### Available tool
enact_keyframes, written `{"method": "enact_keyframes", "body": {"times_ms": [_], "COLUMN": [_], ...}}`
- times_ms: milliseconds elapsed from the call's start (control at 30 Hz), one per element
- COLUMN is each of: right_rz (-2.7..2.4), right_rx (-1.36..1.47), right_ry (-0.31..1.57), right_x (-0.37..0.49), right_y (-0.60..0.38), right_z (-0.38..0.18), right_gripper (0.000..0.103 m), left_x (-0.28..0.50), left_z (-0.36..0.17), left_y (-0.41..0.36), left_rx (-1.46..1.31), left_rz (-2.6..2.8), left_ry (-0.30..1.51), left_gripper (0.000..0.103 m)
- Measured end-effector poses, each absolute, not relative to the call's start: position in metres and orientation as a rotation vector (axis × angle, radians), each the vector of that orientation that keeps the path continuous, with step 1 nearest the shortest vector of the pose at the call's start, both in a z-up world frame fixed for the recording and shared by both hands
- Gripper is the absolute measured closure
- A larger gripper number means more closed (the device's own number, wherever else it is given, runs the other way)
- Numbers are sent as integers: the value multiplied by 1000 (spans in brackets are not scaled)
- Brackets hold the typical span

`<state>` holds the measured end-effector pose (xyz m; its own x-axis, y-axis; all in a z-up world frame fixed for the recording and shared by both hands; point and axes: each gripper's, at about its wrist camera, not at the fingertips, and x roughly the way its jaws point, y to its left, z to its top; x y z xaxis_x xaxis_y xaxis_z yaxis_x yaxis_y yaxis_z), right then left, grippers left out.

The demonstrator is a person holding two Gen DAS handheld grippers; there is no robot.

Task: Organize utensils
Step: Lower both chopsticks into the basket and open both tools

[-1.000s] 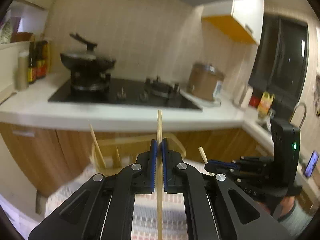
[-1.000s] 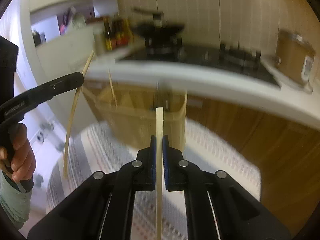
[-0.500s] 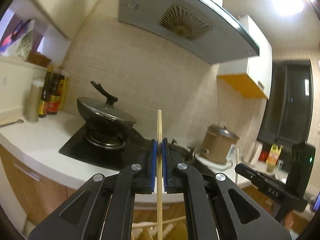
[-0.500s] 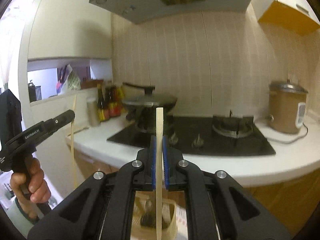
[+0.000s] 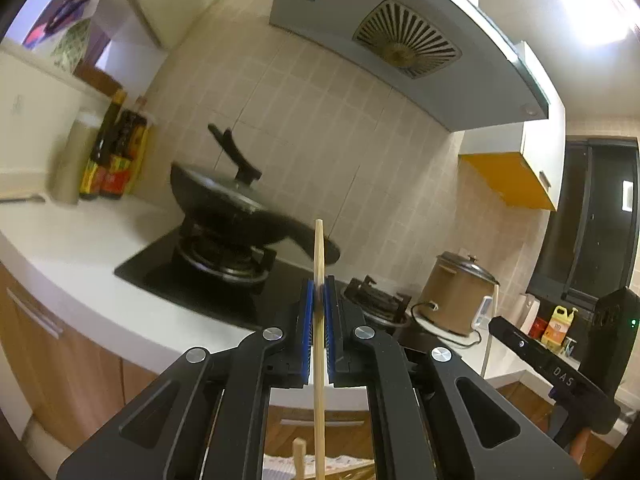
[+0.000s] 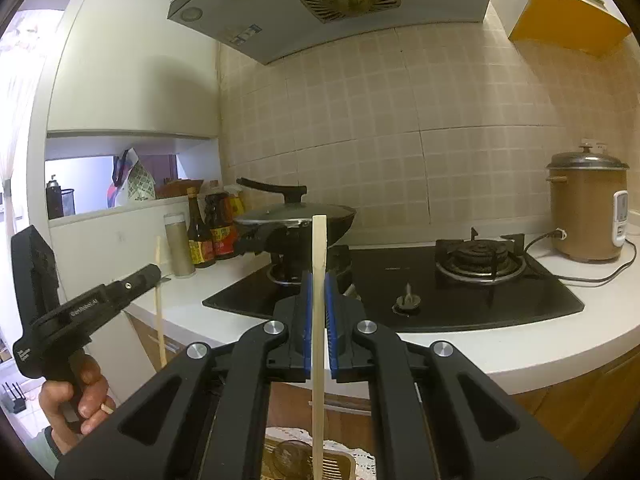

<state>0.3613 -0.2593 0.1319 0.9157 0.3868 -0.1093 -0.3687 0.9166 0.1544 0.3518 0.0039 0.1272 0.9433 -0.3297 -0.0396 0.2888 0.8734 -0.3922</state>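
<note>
Two pale wooden chopsticks (image 5: pixel 319 320) (image 6: pixel 319 312) stand upright, one per gripper

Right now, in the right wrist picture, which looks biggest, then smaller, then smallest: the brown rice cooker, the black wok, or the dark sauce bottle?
1. Black wok, widest, and a bit nearer.
2. Brown rice cooker, close behind in size.
3. Dark sauce bottle, clearly smallest.

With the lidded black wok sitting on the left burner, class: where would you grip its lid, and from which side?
Grip the black lid handle standing proud above the lidded black wok, coming from above. It is the only raised, narrow part; the glass dome is too broad and smooth for fingers.
</note>
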Motion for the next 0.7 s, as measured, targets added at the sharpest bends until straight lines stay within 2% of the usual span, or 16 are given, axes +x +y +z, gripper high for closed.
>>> {"method": "enact_keyframes", "body": {"times_ms": [400,467,533,567,600,700], "right_rz": [362,371,386,387,388,394], "right_rx": [96,85,71,65,62,72], "right_ry": [154,161,187,195,201,225], "right_x": [356,353,349,347,345,340], "right_y": [-256,-256,-256,-256,-257,-260], "right_z": [99,97,94,92,91,88], "right_gripper": [98,98,97,95,89,70], "left_x": [343,342,341,340,338,334], "left_z": [104,103,102,101,101,101], "left_y": [-7,-9,-9,-10,-9,-5], "left_rx": [-320,-306,-300,-295,-291,-299], "left_rz": [-349,-356,-364,-362,-358,-370], "left_ry": [102,100,109,113,117,147], "left_gripper": [99,95,83,79,75,70]}}
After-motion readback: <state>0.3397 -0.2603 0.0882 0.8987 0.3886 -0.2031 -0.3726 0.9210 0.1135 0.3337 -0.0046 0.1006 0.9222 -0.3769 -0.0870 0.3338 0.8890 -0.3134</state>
